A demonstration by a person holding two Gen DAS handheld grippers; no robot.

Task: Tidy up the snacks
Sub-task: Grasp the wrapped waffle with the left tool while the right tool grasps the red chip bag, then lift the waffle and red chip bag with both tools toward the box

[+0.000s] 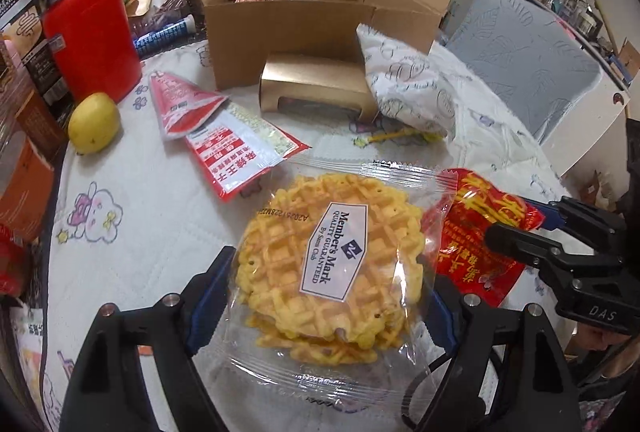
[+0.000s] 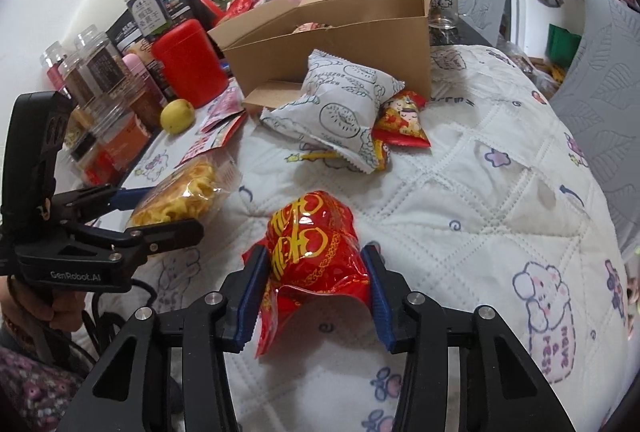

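Note:
My left gripper is shut on a clear Member's Mark waffle packet, its blue pads against both sides; it also shows in the right wrist view. My right gripper is shut on a crumpled red and gold snack bag, which also shows beside the waffle in the left wrist view. An open cardboard box with some snacks inside stands at the back of the table.
A white printed bag, small red packets, a gold box, red sachets, a yellow fruit, a red canister and jars lie on the quilted cloth. Grey chairs stand behind.

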